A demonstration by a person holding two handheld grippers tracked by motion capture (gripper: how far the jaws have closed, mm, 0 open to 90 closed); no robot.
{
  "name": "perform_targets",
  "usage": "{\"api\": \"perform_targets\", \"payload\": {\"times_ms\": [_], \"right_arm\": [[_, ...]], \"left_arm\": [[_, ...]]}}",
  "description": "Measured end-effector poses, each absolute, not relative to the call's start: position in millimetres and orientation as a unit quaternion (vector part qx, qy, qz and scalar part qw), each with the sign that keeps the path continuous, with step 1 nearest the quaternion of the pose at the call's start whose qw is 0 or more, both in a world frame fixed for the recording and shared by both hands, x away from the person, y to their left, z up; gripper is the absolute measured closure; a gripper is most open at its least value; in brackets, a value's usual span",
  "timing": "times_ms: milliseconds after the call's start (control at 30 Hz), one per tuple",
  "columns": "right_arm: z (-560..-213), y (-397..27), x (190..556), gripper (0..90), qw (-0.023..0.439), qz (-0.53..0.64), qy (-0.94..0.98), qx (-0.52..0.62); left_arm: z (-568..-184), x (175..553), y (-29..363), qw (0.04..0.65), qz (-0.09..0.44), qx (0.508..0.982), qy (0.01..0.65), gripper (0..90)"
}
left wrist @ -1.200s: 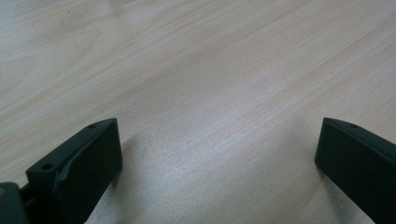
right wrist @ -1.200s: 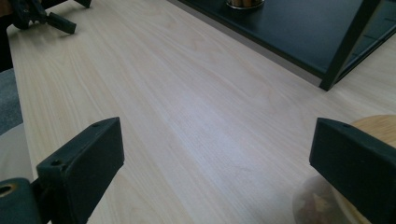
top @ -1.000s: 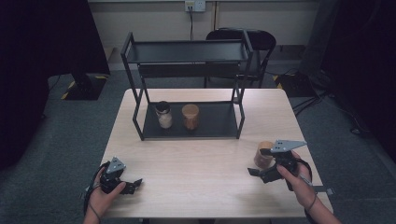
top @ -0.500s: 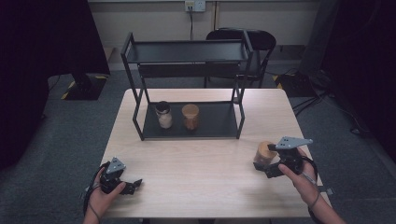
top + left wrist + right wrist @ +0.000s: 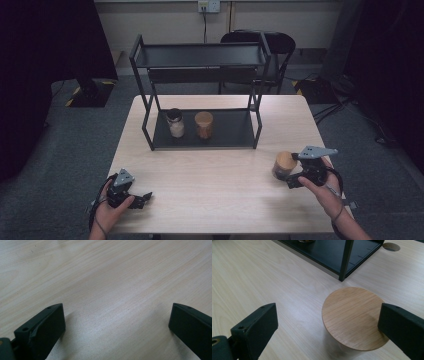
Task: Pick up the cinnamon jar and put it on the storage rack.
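At the lower right of the high view, the right gripper [image 5: 291,175] is spread wide around the wooden-lidded jar [image 5: 283,164], presumably for a grasp. The left gripper [image 5: 141,197] is rested wide and empty on the bench [image 5: 220,175], lower left.

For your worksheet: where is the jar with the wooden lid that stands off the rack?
In the high view the jar stands on the table's right side, between the open fingers of the right gripper, in front of the rack.
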State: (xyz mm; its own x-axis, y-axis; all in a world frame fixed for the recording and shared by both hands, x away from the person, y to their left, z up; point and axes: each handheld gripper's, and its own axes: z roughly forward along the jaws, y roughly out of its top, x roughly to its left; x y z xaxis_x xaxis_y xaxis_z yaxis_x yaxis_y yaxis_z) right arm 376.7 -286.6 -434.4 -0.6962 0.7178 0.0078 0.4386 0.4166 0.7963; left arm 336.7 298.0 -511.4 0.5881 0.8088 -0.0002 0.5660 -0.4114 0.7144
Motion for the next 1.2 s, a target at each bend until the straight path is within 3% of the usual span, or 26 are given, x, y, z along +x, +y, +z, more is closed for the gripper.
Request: {"api": "perform_targets", "payload": {"times_ms": [567,1200], "right_arm": [[-436.5,-297.6,383.2,1.7,0.197,0.402,0.816,0.366],[-446.4,-300.6,387.3,1.7,0.197,0.396,0.817,0.371]], "left_arm": [[-511.4,336.1,298.1,0.346,0.175,0.822,0.418,0.2],[-511.5,336.0,298.1,0.346,0.175,0.822,0.418,0.2]]}}
